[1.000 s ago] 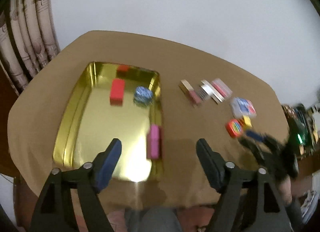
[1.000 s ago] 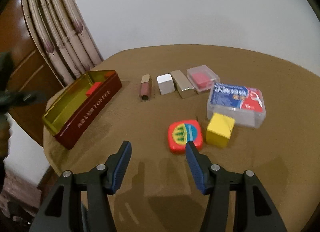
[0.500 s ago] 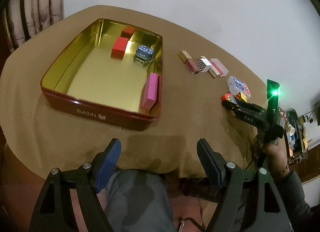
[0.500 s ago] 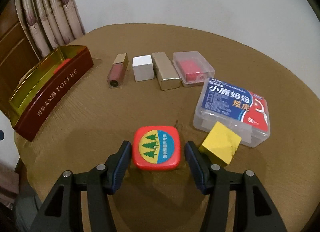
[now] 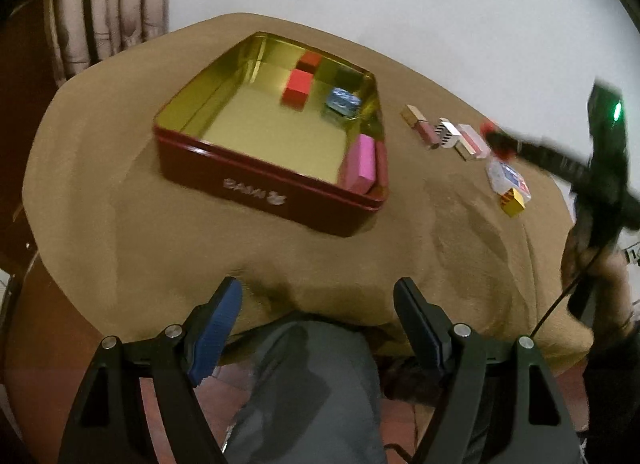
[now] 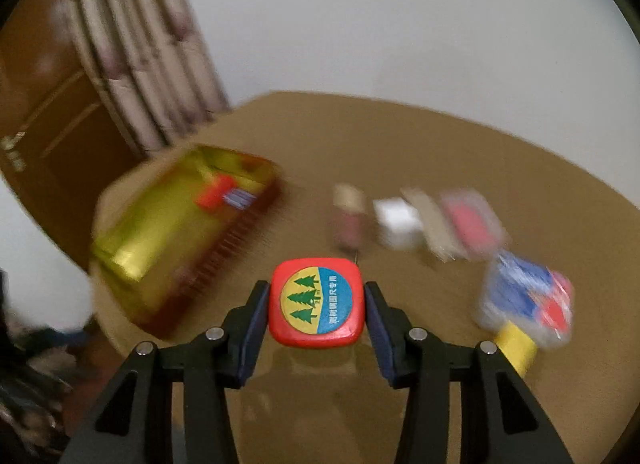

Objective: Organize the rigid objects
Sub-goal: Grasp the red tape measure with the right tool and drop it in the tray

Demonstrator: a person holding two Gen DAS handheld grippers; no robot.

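While the right hand-held gripper (image 6: 316, 312) closes its jaws on the red tape measure (image 6: 316, 302), pads pressed to both sides and the case lifted clear of the brown table (image 6: 400, 144), the left hand-held gripper (image 5: 318, 320) hangs released and empty over the table's near edge. Off to the left sits the red tin (image 5: 264, 188) with its gold inside, holding a red block (image 5: 296, 92), a blue piece (image 5: 342, 102) and a pink block (image 5: 362, 164) leaning at its right wall. Right of the tin, a lipstick (image 5: 420, 126), small boxes and a yellow cube (image 5: 513, 202) wait on the table.
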